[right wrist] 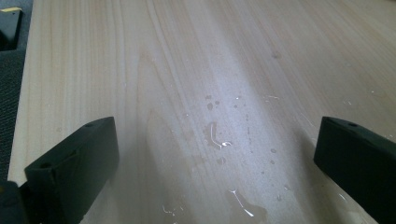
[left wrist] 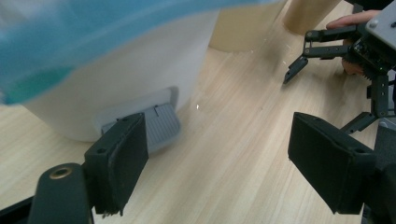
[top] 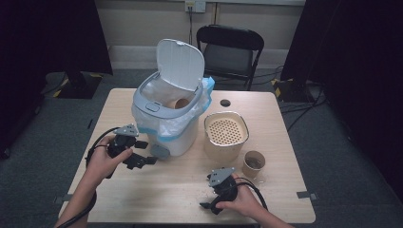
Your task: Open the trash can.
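A white pedal bin (top: 177, 130) stands at the table's left centre with its lid (top: 179, 64) up. It is lined with a clear bag with a blue edge, and a paper cup (top: 181, 102) lies inside. My left gripper (top: 148, 153) is open, low at the bin's front left, with its jaws toward the grey foot pedal (top: 160, 151). In the left gripper view the pedal (left wrist: 161, 127) lies just beyond my open left gripper (left wrist: 219, 140), nothing between the jaws. My right gripper (top: 207, 192) rests open near the front edge. The right gripper view shows my open right gripper (right wrist: 215, 149) over wet tabletop.
A beige tub with a perforated strainer top (top: 225, 130) stands right of the bin. A paper cup (top: 253, 164) stands beside it. Water drops (right wrist: 217, 137) lie on the wooden table (top: 157, 199). A black chair (top: 229, 52) stands behind the table.
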A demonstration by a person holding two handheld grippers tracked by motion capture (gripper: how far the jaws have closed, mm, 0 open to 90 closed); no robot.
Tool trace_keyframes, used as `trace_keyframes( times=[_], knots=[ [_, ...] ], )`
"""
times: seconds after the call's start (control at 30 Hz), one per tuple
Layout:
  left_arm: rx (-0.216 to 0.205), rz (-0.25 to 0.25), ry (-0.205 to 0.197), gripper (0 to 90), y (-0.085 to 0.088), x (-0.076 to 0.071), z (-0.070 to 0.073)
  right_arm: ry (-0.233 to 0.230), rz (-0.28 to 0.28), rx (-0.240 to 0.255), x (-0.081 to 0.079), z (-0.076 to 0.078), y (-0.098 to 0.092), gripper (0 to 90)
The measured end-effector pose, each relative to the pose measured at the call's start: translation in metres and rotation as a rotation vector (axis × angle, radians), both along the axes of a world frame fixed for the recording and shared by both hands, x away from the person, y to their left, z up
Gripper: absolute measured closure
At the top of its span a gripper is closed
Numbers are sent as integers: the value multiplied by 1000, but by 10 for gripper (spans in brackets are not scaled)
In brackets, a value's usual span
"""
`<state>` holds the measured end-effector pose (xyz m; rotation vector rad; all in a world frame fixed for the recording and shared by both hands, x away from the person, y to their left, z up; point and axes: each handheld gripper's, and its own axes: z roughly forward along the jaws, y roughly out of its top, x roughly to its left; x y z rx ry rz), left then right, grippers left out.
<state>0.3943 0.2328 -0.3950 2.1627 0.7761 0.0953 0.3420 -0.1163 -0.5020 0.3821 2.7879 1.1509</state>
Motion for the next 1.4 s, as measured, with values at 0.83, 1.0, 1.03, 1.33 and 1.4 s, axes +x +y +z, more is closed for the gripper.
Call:
trace_keyframes(
  times=[0.83,1.0,1.03,1.33,1.4],
  knots=[
    [47,-42,7,193,-15,-9,-51,2,-2,-8,3,13,-9,147],
    [61,-44,11,192,-17,-12,-64,6,-4,-1,1,17,-16,148],
    [68,-50,15,191,-17,-12,-66,8,-4,-2,1,18,-18,149],
    [101,-72,-30,182,-20,-14,-77,14,-31,17,-2,27,-35,150],
    [108,-81,-38,182,-20,-14,-78,15,-40,17,-2,28,-39,151]
  ],
)
